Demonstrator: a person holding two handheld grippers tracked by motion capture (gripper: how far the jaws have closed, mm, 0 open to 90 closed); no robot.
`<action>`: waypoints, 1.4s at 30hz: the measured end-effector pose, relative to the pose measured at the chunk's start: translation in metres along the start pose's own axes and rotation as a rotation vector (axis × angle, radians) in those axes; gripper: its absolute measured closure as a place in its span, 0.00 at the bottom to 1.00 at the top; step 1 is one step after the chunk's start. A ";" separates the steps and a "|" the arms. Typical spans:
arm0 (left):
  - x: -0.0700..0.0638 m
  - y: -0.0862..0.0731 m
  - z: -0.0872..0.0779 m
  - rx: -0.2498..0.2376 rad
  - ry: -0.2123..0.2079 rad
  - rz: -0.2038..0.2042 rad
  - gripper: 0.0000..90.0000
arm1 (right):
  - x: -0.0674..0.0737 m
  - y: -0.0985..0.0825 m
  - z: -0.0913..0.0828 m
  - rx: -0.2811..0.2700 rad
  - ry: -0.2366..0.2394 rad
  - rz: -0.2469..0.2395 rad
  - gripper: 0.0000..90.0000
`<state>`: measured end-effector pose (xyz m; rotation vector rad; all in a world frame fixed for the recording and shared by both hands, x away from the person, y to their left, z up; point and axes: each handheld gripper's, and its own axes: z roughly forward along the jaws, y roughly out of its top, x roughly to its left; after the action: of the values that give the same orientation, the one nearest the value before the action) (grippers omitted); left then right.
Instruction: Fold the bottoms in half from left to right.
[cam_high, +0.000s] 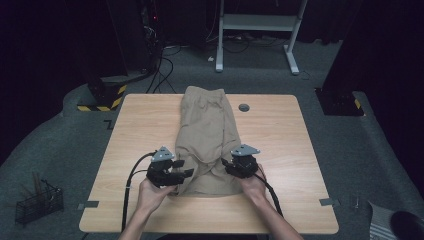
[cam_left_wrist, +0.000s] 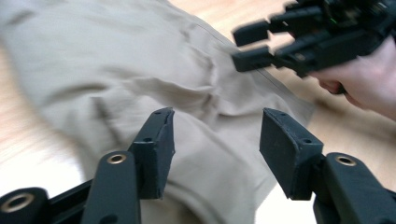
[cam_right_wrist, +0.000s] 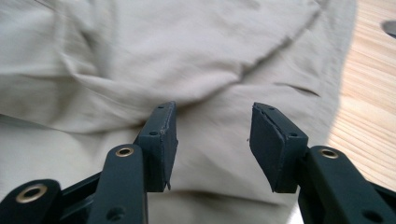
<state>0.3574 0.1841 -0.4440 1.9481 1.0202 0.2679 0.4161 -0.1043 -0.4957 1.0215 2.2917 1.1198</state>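
Observation:
A pair of khaki shorts (cam_high: 207, 130) lies folded lengthwise on the wooden table (cam_high: 280, 125), waistband at the far end. My left gripper (cam_high: 185, 168) hovers at the near left edge of the cloth, pointing right. Its jaws stand open over the fabric (cam_left_wrist: 140, 70), and nothing is pinched in the left gripper (cam_left_wrist: 217, 135). My right gripper (cam_high: 226, 164) sits at the near right edge, pointing left. The right gripper (cam_right_wrist: 212, 135) is open above the wrinkled cloth (cam_right_wrist: 187, 46), pads apart from it. In the left gripper view the right gripper (cam_left_wrist: 245, 46) shows farther off, held in a hand.
A small grey disc (cam_high: 244, 107) is set in the table beyond the shorts. Bare wood lies on both sides of the garment. On the floor a wire basket (cam_high: 39, 202) stands at the left, and a white desk frame (cam_high: 257, 22) stands at the back.

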 end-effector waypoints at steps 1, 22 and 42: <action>0.003 0.000 -0.002 -0.005 0.022 -0.014 0.49 | 0.002 0.002 0.001 -0.003 0.014 0.001 0.57; 0.053 -0.041 0.032 0.143 0.215 -0.188 0.35 | 0.036 0.018 0.033 0.029 0.207 -0.083 0.85; 0.027 -0.045 0.042 0.130 0.284 -0.104 0.25 | 0.001 -0.031 -0.015 0.016 0.161 -0.132 0.64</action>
<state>0.3725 0.1899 -0.5093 2.0022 1.3484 0.4382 0.3923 -0.1241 -0.5114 0.7977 2.4573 1.1694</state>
